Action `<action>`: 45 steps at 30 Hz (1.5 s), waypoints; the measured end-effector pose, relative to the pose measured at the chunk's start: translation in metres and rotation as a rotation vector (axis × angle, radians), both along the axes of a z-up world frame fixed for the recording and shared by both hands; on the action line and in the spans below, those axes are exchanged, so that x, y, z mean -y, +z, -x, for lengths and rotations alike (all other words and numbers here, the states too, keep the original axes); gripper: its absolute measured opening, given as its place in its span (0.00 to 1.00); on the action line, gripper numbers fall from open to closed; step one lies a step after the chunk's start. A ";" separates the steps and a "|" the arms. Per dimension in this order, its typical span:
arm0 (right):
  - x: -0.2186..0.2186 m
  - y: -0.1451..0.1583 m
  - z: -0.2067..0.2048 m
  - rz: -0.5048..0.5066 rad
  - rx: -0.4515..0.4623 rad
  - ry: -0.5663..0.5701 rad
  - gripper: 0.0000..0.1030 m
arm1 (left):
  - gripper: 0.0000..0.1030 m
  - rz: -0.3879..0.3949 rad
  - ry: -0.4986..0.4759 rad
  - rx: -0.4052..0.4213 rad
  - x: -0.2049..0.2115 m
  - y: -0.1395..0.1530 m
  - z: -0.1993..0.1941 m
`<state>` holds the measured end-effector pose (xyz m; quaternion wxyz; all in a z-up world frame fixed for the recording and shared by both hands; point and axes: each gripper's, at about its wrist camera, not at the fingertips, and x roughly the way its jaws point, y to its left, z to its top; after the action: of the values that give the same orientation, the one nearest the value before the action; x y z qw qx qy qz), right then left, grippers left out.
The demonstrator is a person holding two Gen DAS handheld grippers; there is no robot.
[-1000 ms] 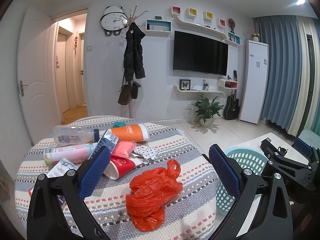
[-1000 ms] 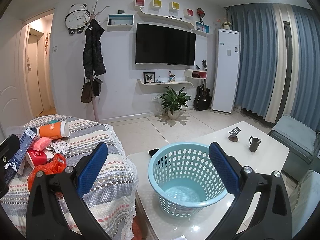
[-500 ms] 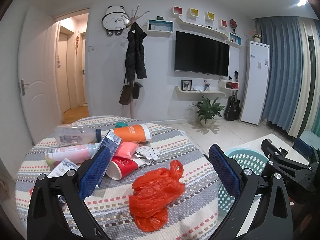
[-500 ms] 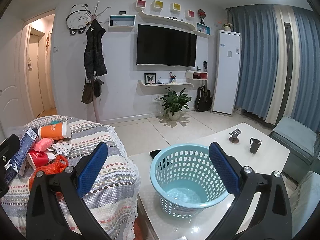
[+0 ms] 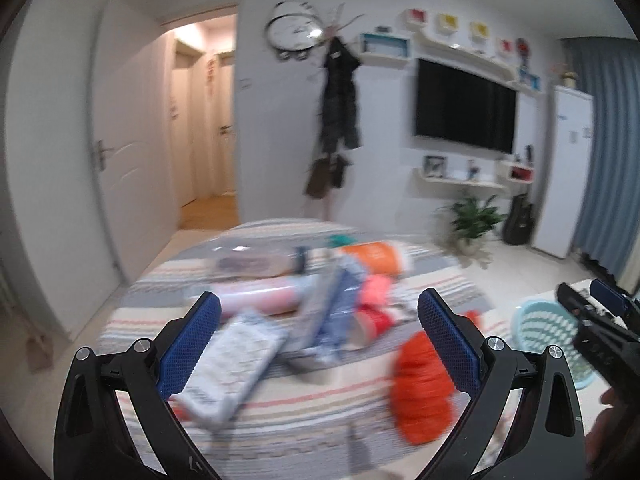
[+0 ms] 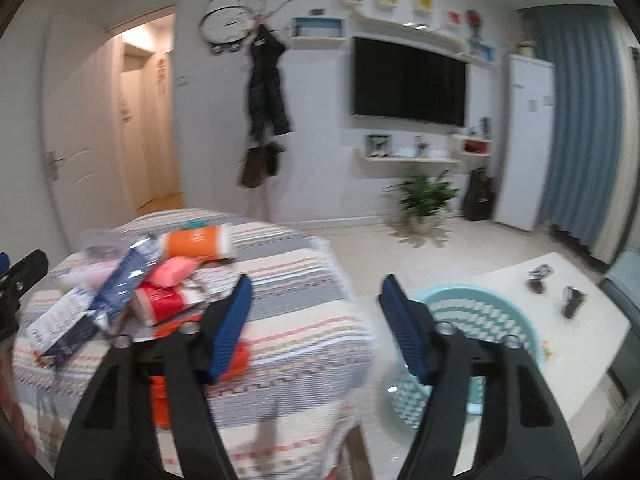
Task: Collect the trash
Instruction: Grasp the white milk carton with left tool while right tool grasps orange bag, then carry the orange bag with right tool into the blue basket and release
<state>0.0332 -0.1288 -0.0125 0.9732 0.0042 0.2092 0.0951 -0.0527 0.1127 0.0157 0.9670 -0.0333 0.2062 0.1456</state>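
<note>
Striped table [image 5: 304,412] holds piled trash beside a basket [image 6: 480,316]; both grippers' fingers [image 5: 192,344] spread, holding nothing.

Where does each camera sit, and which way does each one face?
Left wrist: on the left gripper, facing the littered striped table; both open fingers show, the right gripper at the right edge.
Right wrist: on the right gripper, facing the table's right edge and the blue basket; open fingers, the left gripper at the left edge.
Shared: orange bag, orange cup, TV.
</note>
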 end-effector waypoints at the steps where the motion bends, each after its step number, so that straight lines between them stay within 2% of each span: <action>1: -0.008 -0.002 -0.002 -0.005 -0.015 0.036 0.49 | 0.93 -0.003 0.013 -0.020 -0.012 -0.002 0.002; 3: -0.019 -0.007 -0.003 -0.004 -0.035 0.073 0.44 | 0.93 -0.008 0.023 -0.073 -0.029 -0.008 0.000; 8: -0.053 -0.027 -0.009 0.008 -0.103 0.157 0.44 | 0.93 0.017 0.022 -0.195 -0.063 -0.036 -0.003; 9: -0.059 -0.032 -0.012 0.015 -0.119 0.170 0.47 | 0.93 0.018 0.021 -0.206 -0.067 -0.042 -0.002; 11: -0.070 -0.042 -0.018 0.026 -0.153 0.195 0.62 | 0.93 0.028 0.026 -0.246 -0.075 -0.053 -0.006; 12: -0.073 -0.045 -0.021 0.028 -0.166 0.195 0.74 | 0.93 0.031 0.025 -0.263 -0.077 -0.057 -0.009; 17: -0.086 -0.060 -0.036 0.044 -0.235 0.223 0.80 | 0.92 0.010 0.024 -0.333 -0.079 -0.077 -0.028; 20: -0.093 -0.067 -0.043 0.044 -0.272 0.240 0.85 | 0.80 0.017 0.012 -0.368 -0.078 -0.087 -0.036; 22: -0.099 -0.073 -0.048 0.048 -0.302 0.251 0.86 | 0.65 0.032 0.000 -0.397 -0.078 -0.096 -0.040; 23: -0.102 -0.076 -0.050 0.049 -0.319 0.255 0.86 | 0.61 0.039 -0.010 -0.407 -0.076 -0.099 -0.042; 26: -0.105 -0.083 -0.056 0.049 -0.350 0.251 0.86 | 0.56 0.025 -0.026 -0.409 -0.067 -0.100 -0.041; 29: -0.105 -0.088 -0.059 0.044 -0.364 0.249 0.86 | 0.55 0.078 -0.067 -0.400 -0.061 -0.099 -0.035; 30: -0.104 -0.089 -0.059 0.041 -0.363 0.249 0.85 | 0.54 0.103 -0.082 -0.393 -0.060 -0.099 -0.034; 34: -0.104 -0.091 -0.057 0.054 -0.355 0.264 0.66 | 0.54 0.169 -0.102 -0.378 -0.058 -0.103 -0.031; 39: -0.106 -0.082 -0.048 0.083 -0.310 0.279 0.45 | 0.52 0.254 -0.080 -0.297 -0.066 -0.097 -0.016; 45: -0.103 -0.066 -0.045 0.063 -0.263 0.281 0.37 | 0.52 0.266 -0.070 -0.159 -0.070 -0.064 0.004</action>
<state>0.0784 -0.0256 -0.0789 0.9143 -0.0432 0.3360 0.2221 -0.0567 0.1824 -0.0479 0.9393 -0.1424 0.3005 0.0852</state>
